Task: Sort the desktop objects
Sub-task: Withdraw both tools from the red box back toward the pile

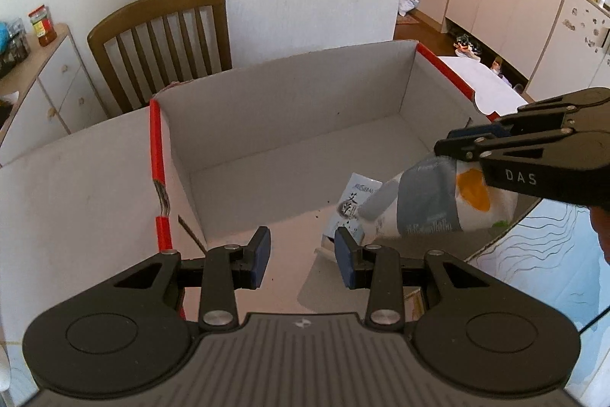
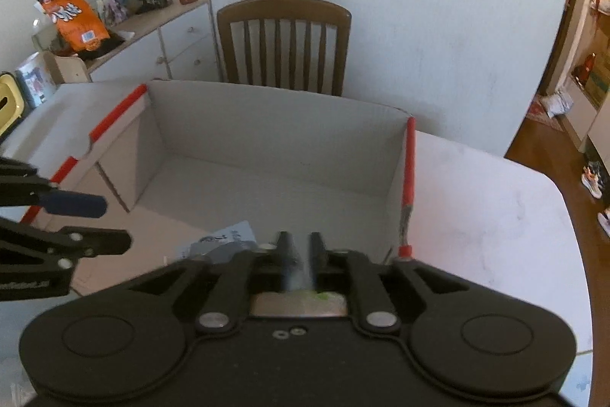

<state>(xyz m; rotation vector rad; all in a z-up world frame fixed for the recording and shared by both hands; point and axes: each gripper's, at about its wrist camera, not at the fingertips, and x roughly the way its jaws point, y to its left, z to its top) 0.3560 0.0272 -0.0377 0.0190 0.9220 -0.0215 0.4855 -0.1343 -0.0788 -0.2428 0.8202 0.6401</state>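
1. Left wrist view: the left gripper (image 1: 301, 256) hangs open and empty over the near edge of the cardboard box (image 1: 289, 94). At about 3 o'clock the right gripper (image 1: 453, 147) is clamped on a grey-white pouch (image 1: 431, 201), dangling above a small printed packet (image 1: 352, 203) already in the box.
2. Right wrist view: the right gripper (image 2: 299, 246) is pinched tight on just the pouch's (image 2: 301, 275) top edge. That thin grip could slip, so the pouch might drop short at 6 o'clock, outside the box (image 2: 267, 109).
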